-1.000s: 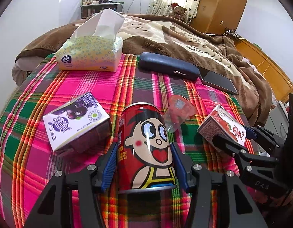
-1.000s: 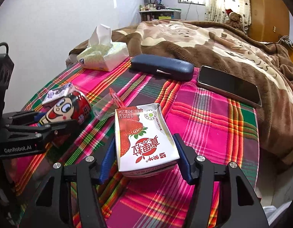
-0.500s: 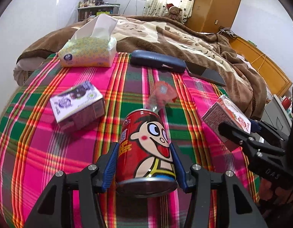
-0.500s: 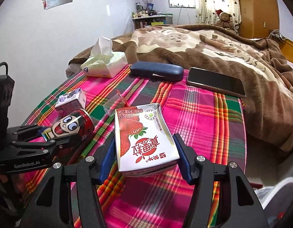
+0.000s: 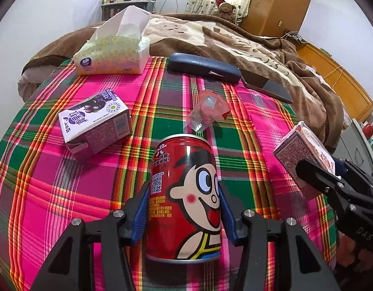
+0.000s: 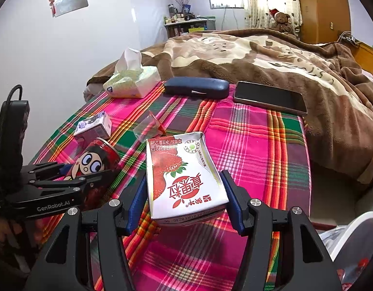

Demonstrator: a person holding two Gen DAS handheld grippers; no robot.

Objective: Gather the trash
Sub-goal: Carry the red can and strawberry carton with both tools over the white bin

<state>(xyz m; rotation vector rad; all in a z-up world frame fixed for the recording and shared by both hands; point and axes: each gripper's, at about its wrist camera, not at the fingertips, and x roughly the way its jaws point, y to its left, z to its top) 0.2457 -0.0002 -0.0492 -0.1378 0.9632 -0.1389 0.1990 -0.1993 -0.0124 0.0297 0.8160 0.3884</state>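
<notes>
My left gripper (image 5: pixel 182 208) is shut on a red cartoon-face drink can (image 5: pixel 186 169), held just above the plaid sheet. In the right wrist view this can (image 6: pixel 97 160) and the left gripper (image 6: pixel 72 177) show at the left. My right gripper (image 6: pixel 184 184) is shut on a white strawberry milk carton (image 6: pixel 181 169), also held above the sheet. From the left wrist that carton (image 5: pixel 300 148) and the right gripper (image 5: pixel 331 177) sit at the right edge. A purple drink carton (image 5: pixel 94 123) and a crumpled clear-and-red wrapper (image 5: pixel 208 111) lie on the sheet beyond.
A tissue pack (image 5: pixel 113 53), a dark blue glasses case (image 5: pixel 203 68) and a phone (image 6: pixel 268 97) lie farther back on the bed. A brown blanket (image 6: pixel 283 55) covers the far half. A white bin rim (image 6: pixel 351 230) shows at the lower right, off the bed's edge.
Both grippers drew back from the items on the sheet, each keeping its grip. The white bin rim came into the right wrist view.
</notes>
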